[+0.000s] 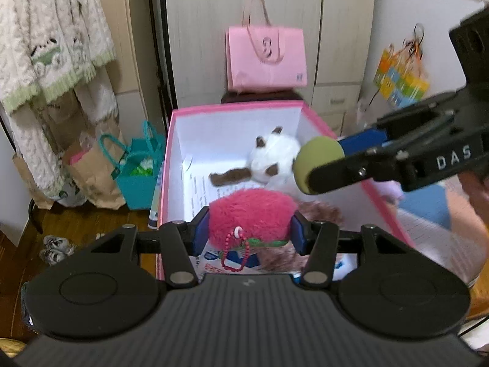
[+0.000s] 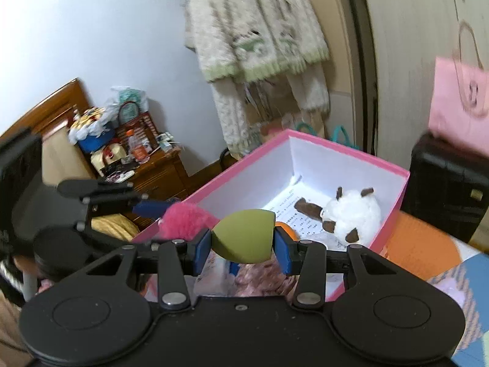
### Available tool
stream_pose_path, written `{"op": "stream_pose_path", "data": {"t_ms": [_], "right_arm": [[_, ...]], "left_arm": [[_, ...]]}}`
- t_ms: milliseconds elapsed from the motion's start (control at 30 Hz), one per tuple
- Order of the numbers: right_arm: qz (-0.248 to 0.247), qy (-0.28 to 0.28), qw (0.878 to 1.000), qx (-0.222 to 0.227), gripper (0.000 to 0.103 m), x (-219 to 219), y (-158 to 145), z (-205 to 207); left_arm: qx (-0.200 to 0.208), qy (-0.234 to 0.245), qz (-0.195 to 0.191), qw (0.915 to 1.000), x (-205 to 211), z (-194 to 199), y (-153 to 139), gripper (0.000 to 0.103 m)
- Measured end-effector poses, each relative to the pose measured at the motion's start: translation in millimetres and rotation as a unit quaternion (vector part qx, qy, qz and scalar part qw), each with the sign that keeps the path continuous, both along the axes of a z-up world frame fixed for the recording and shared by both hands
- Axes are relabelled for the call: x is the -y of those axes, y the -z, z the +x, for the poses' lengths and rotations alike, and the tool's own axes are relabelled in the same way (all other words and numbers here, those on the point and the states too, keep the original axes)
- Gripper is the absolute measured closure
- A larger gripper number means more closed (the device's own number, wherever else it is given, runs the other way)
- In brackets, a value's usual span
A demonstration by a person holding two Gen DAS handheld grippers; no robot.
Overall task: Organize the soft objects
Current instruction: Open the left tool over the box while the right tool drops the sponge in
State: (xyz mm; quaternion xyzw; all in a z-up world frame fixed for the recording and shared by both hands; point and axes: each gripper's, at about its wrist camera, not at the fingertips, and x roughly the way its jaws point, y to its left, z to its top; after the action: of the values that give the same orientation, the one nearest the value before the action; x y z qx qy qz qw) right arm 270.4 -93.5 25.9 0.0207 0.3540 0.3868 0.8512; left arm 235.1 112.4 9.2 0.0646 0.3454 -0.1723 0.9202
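Note:
My left gripper (image 1: 250, 229) is shut on a fluffy pink plush ball (image 1: 250, 214) with a bead chain, held above the near end of the pink storage box (image 1: 171, 159). My right gripper (image 2: 243, 244) is shut on an olive-green sponge egg (image 2: 244, 235), also over the box (image 2: 394, 202). In the left wrist view the sponge (image 1: 318, 162) and right gripper come in from the right. In the right wrist view the pink ball (image 2: 186, 220) and left gripper show at left. A white-and-brown plush (image 1: 275, 159) lies in the box (image 2: 351, 214). A brownish furry item (image 1: 314, 211) lies below the ball.
A pink bag (image 1: 266, 58) stands behind the box on a dark case (image 2: 446, 189). Teal and paper bags (image 1: 134, 171) sit on the floor at left. Knitted garments (image 1: 52, 36) hang on the left. A cluttered wooden nightstand (image 2: 152, 171) stands by the wall. Patterned bedding (image 2: 428, 253) lies at right.

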Motion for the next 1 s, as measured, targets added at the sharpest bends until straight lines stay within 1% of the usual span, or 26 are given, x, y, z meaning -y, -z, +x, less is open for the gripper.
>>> {"op": "stream_pose_path", "data": {"t_ms": [67, 200, 300, 400, 467, 500, 533, 633, 733, 767, 833, 933, 1000], "right_arm": [[-0.006, 0.000, 1.000, -0.010, 0.053, -6.3, 6.5, 10.7], [-0.032, 0.002, 0.999, -0.015, 0.052, -21.0, 15.3, 28.6], [-0.053, 0.018, 0.998, -0.021, 0.051, -29.6, 22.2, 45.2], [-0.059, 0.021, 0.997, -0.040, 0.051, -35.4, 29.7, 63.0], [-0.068, 0.023, 0.996, -0.046, 0.051, -38.5, 33.9, 70.6], [-0.076, 0.025, 0.996, -0.045, 0.049, -40.9, 35.9, 72.8], [-0.082, 0.028, 0.995, -0.042, 0.044, -42.3, 37.2, 73.6], [-0.081, 0.032, 0.996, -0.031, 0.042, -39.7, 35.2, 70.0], [-0.062, 0.036, 0.997, -0.025, 0.041, -26.6, 27.4, 58.8], [-0.054, 0.036, 0.998, -0.023, 0.040, -20.1, 24.5, 52.8], [-0.047, 0.034, 0.998, -0.018, 0.040, -10.6, 18.9, 40.5], [-0.053, 0.029, 0.998, 0.005, 0.040, 0.0, 8.6, 14.8], [-0.061, 0.023, 0.998, 0.018, 0.039, 4.1, 2.1, -4.0]], "left_arm": [[-0.011, 0.002, 0.012, 0.9999, 0.3, 9.0, 5.4, 0.052], [-0.016, 0.006, 0.038, 0.9991, 3.7, 21.3, 9.9, 0.051], [-0.021, 0.011, 0.048, 0.9986, 7.1, 27.6, 11.1, 0.051], [-0.023, 0.014, 0.055, 0.9981, 9.9, 31.1, 13.6, 0.049], [-0.026, 0.003, 0.055, 0.9981, 10.2, 32.8, 15.1, 0.048], [-0.027, -0.004, 0.058, 0.9980, 10.6, 32.6, 15.2, 0.046], [-0.026, -0.004, 0.060, 0.9978, 11.8, 30.9, 15.1, 0.046], [-0.029, 0.000, 0.053, 0.9982, 12.1, 26.5, 11.6, 0.041], [-0.028, -0.001, 0.050, 0.9984, 10.4, 18.2, 5.3, 0.036], [-0.026, -0.001, 0.049, 0.9984, 9.5, 15.0, 2.7, 0.033], [-0.021, -0.005, 0.050, 0.9985, 8.0, 6.6, -2.6, 0.032], [-0.010, -0.007, 0.056, 0.9984, 7.1, -8.2, -11.0, 0.030], [-0.010, -0.007, 0.054, 0.9985, 6.8, -17.3, -16.5, 0.028]]}}
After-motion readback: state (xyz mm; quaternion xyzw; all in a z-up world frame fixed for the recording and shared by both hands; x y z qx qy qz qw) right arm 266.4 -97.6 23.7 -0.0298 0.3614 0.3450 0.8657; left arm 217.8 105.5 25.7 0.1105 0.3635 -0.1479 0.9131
